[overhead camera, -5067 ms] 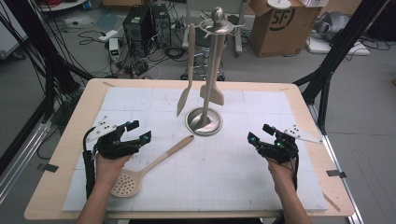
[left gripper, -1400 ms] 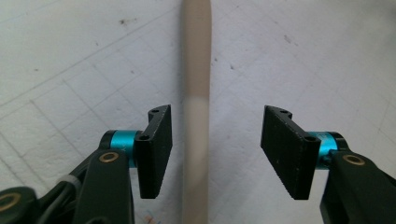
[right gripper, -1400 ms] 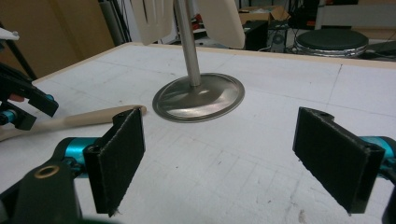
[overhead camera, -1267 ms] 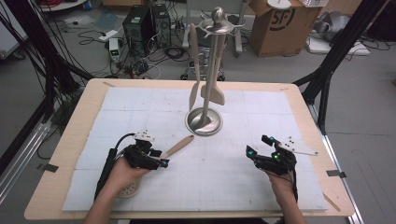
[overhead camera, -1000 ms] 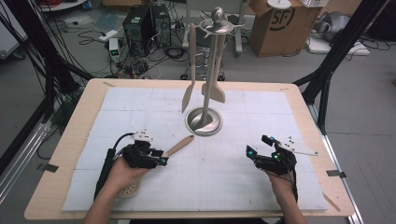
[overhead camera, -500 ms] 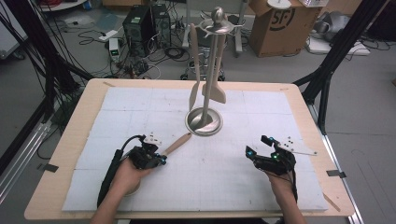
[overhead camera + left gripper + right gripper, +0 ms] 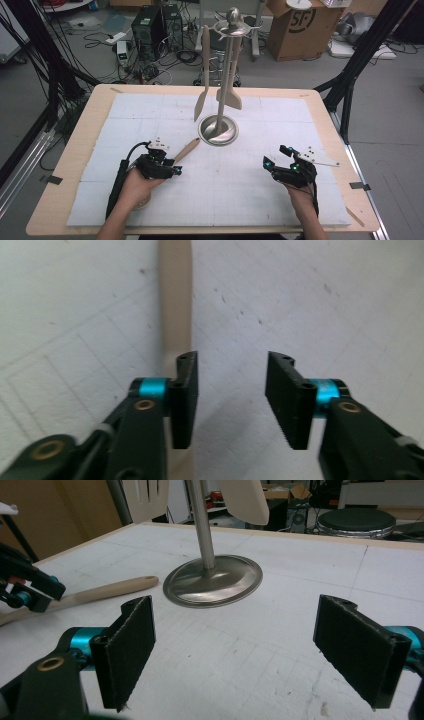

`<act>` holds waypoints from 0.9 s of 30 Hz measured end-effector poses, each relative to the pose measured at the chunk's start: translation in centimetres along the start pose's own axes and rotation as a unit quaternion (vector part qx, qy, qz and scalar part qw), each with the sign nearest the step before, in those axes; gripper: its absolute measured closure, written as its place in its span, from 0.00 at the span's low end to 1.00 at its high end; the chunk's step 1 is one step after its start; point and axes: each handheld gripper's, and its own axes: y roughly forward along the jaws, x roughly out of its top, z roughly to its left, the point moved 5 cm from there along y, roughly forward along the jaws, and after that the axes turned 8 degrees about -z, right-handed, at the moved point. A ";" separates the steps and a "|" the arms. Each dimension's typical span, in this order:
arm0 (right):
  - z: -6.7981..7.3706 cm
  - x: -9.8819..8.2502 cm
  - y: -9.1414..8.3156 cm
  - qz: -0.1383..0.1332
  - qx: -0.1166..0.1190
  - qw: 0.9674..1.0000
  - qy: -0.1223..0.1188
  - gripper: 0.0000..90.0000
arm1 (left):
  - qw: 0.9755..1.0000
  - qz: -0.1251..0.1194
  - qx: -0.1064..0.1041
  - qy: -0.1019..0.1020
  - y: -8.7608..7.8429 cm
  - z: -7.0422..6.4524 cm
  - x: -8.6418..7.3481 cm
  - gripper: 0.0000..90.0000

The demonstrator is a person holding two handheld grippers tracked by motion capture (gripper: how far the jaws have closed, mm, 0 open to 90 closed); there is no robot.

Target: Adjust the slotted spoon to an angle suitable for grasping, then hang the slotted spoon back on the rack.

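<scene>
A wooden skimmer lies on the white mat, its handle [image 7: 186, 149] pointing toward the metal stand [image 7: 218, 131]; my left hand covers most of its round head. My left gripper [image 7: 172, 167] sits low over the handle's near part. In the left gripper view its jaws [image 7: 231, 390] stand apart, having just been opening, with the handle [image 7: 175, 300] running under the left jaw and bare mat between the pads. My right gripper [image 7: 269, 165] rests open at the mat's right, its jaws [image 7: 235, 645] wide with nothing between them.
The stand's round base [image 7: 215, 582] sits mid-table, with a wooden spatula [image 7: 201, 100] and a second wooden utensil [image 7: 232, 97] hanging from its top. The mat [image 7: 300, 120] covers most of the wooden table [image 7: 85, 130]. Black frame posts stand at both sides.
My left hand came in from the left, settled over the skimmer's head and has edged a little to the right. The hanging spatula sways slightly. My right gripper has stayed put.
</scene>
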 end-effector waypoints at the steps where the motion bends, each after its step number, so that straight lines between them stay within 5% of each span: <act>1: 0.0 0.0 0.0 -0.001 0.000 1.000 -0.001 0.18 | 1.000 -0.009 -0.003 -0.006 -0.2 0.1 0.1 0.58; 15: 0.0 -0.1 0.1 0.001 0.000 1.000 -0.001 0.18 | 0.999 0.022 0.015 -0.030 0.2 1.5 -1.0 0.54; 27: 0.1 -0.3 0.2 0.006 0.001 1.000 -0.002 0.18 | 0.999 0.030 0.025 -0.027 0.6 1.7 -1.4 0.54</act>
